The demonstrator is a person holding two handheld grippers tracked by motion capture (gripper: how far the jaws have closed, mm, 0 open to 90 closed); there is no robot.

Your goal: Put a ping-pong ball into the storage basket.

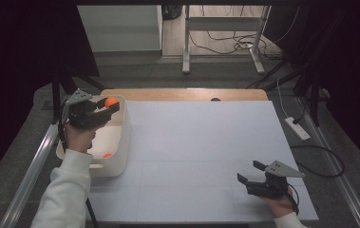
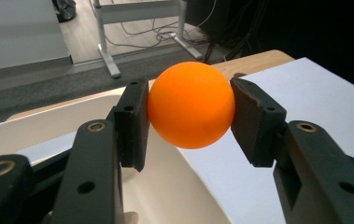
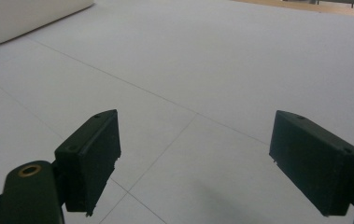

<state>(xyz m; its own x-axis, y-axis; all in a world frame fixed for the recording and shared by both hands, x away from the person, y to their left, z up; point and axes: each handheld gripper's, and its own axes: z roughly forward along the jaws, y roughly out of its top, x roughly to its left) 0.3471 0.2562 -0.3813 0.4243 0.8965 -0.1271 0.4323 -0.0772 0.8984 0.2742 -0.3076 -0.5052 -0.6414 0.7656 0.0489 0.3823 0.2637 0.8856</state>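
High view: one smooth orange ball [image 1: 111, 101] is clamped by the left gripper [image 1: 105, 107] over the white plastic bin [image 1: 120, 142].
A second orange ball [image 1: 107, 155] is seen inside the bin at the table's [image 1: 192, 142] left edge; the right gripper [image 1: 250, 174] is held wide, empty.

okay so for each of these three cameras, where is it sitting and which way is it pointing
High view: above the person's side, looking forward and down on the table; both forearms, left gripper, right gripper.
Left gripper view: on the left gripper, looking along its jaws at the orange ball over the white bin.
Right gripper view: on the right gripper, looking across bare table past open jaws.
Shared: ball and bin, high and left gripper views.
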